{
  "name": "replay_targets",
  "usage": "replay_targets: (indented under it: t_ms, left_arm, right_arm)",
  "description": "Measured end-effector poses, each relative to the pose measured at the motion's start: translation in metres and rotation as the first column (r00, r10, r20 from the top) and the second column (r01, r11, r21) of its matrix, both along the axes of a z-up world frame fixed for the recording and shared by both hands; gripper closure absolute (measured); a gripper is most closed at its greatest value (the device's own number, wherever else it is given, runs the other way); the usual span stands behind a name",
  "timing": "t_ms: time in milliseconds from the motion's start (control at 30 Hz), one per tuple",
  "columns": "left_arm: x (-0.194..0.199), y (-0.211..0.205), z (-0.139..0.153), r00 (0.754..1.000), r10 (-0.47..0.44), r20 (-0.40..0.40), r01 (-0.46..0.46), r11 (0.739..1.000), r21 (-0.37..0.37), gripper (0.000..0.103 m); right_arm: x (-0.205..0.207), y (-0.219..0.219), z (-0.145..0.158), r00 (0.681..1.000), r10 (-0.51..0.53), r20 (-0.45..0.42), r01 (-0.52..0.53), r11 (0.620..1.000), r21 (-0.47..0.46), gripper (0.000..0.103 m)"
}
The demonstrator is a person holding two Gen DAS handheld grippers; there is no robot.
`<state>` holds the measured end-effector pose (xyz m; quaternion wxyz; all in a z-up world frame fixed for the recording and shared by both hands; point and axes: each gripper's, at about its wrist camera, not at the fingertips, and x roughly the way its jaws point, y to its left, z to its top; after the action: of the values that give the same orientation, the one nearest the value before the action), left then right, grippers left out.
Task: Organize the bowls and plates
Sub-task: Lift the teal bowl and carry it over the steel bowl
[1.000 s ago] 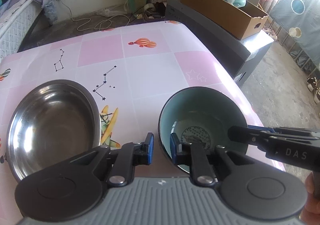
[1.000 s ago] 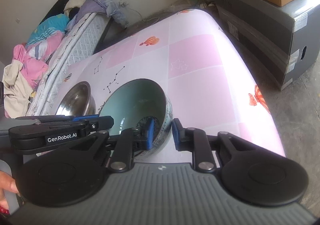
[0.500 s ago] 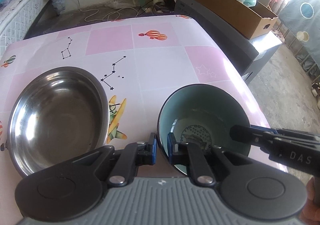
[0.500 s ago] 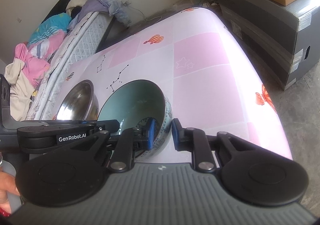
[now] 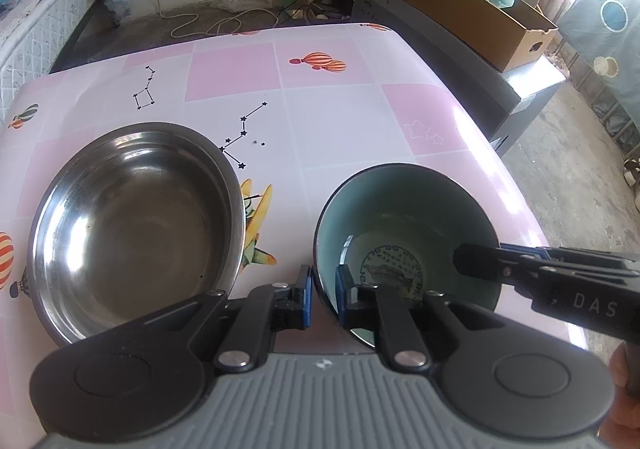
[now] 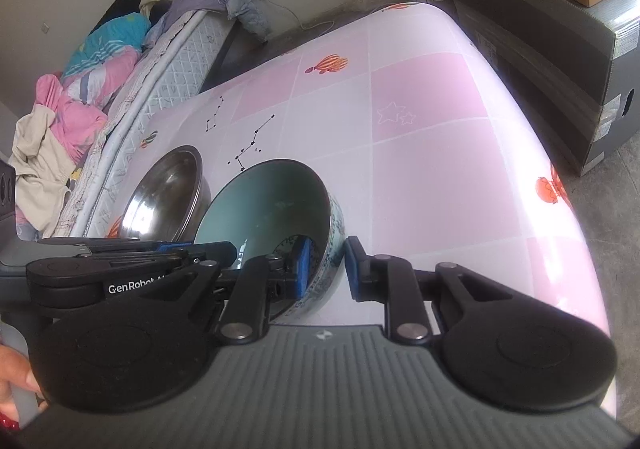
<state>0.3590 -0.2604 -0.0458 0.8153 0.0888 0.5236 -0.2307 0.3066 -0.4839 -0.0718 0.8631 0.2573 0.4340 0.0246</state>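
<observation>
Since a second ago my left tongs (image 5: 322, 295) have pinched tighter onto the near rim of the teal bowl (image 5: 404, 217) while my right tongs (image 6: 326, 267) clamp its opposite wall, steadying it beside the one steel bowl (image 5: 132, 225) for nesting on the table (image 5: 344, 117).

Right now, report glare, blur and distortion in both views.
Left wrist view: window light blows out the top right corner, glare streaks the table edge, and highlights shine in the steel bowl; focus is sharp. Right wrist view: fisheye bends the table into a curve, its right side washes out, and the ceramic bowl stays clear.
</observation>
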Motion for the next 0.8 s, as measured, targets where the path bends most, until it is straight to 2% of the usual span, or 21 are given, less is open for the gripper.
replay_targets:
  t_ms: [267, 800]
  left_arm:
    - [0.006, 0.000, -0.013, 0.999, 0.016, -0.040, -0.016, 1.000, -0.008, 0.088]
    - [0.008, -0.007, -0.017, 0.998, 0.022, -0.053, -0.022, 1.000, -0.001, 0.081]
  right_arm:
    - [0.005, 0.001, -0.003, 1.000, -0.005, -0.014, 0.005, 1.000, -0.004, 0.083]
    - [0.013, 0.015, -0.015, 1.000, -0.009, -0.027, 0.008, 0.999, -0.039, 0.080]
